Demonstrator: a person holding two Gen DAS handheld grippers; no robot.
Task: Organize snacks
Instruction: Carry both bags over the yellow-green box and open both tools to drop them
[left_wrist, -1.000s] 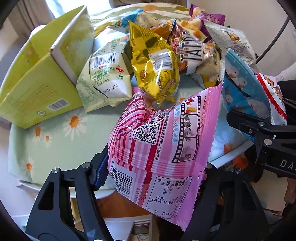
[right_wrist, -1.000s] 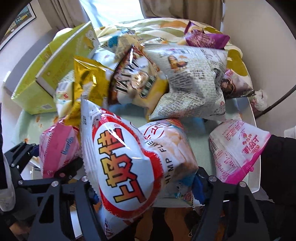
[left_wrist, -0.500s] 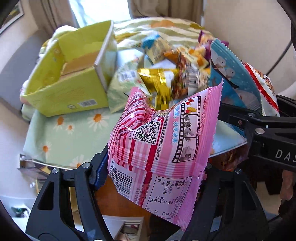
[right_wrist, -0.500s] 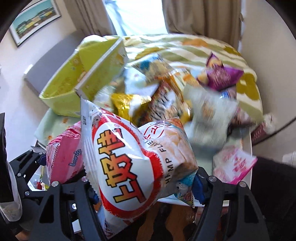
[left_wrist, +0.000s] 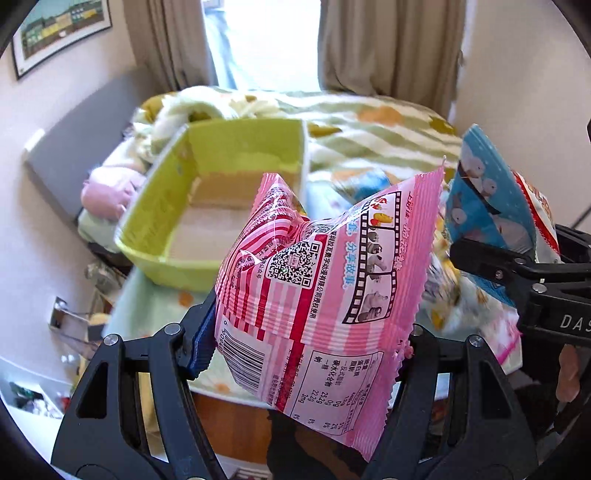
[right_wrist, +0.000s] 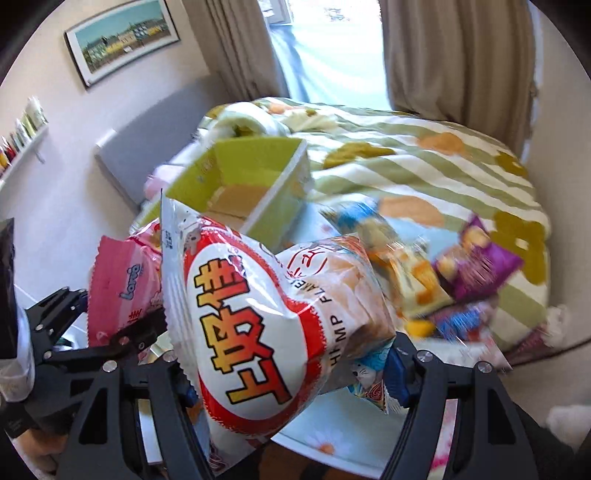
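Left tool (left_wrist: 308, 354) clamped on puffy pink foil snack packet (left_wrist: 325, 295), right tool (right_wrist: 291, 373) on red-white crisp bag (right_wrist: 258, 325); risk: slippery film slides free short of lime-green cardboard box (left_wrist: 221, 192).

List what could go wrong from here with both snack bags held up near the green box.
1. The left tool pinches the pink bag only at its lower part; the puffed, slippery film may slip out before it reaches the green box.
2. The right tool holds the red-and-white bag right beside the pink one, so the two tools may collide over the box.
3. The big bags block both cameras, so a drop could miss the box opening.
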